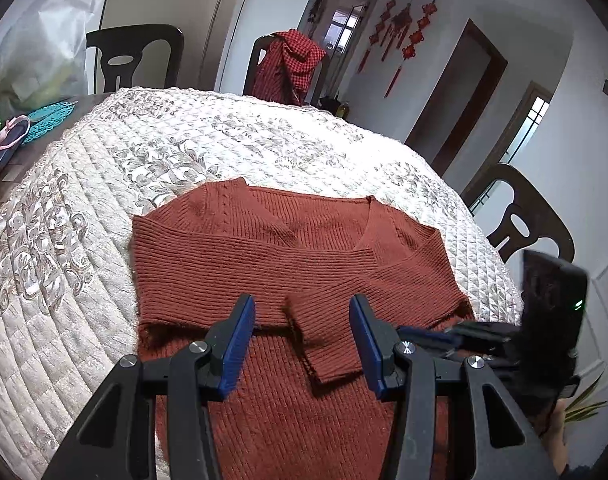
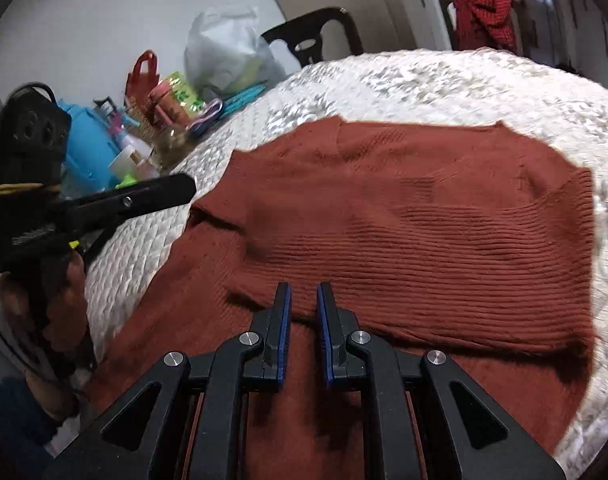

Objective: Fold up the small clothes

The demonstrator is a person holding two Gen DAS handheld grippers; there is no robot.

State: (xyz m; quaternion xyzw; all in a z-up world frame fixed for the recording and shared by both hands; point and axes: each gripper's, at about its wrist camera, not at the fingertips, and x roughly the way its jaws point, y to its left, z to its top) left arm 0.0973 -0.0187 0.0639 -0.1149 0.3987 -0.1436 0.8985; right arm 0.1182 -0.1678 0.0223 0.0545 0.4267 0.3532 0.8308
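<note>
Nearest the left wrist camera, the left gripper (image 1: 301, 344) hovers over the rust-red ribbed knit sweater (image 1: 287, 248) with its blue-padded jaws standing apart; a folded-in sleeve cuff lies on the cloth below the gap, but the pads do not press on it and nothing is held. In the right wrist view the right gripper (image 2: 304, 320) hangs low over the same sweater (image 2: 424, 220), its jaws drawn nearly together with a thin slit of knit showing between them; no fabric is pinched there. The sweater lies flat on a cream quilted floral cover (image 1: 223, 136) that drapes the table, both sleeves folded across the chest, the V-neck toward the far side; its lower hem is cut off behind the gripper bodies in both views. At the left edge of the right wrist view the left gripper appears again, held by a hand (image 2: 43, 300) that is dark and partly cropped. Farther off, a cluttered heap of bottles, a blue container and a red bag is blurred and hard to sort out. Beyond the table stand dark wooden chairs (image 1: 135, 60), one draped with a red checked garment (image 1: 287, 64), and red knotted hangings (image 1: 400, 32) decorate the far wall.
</note>
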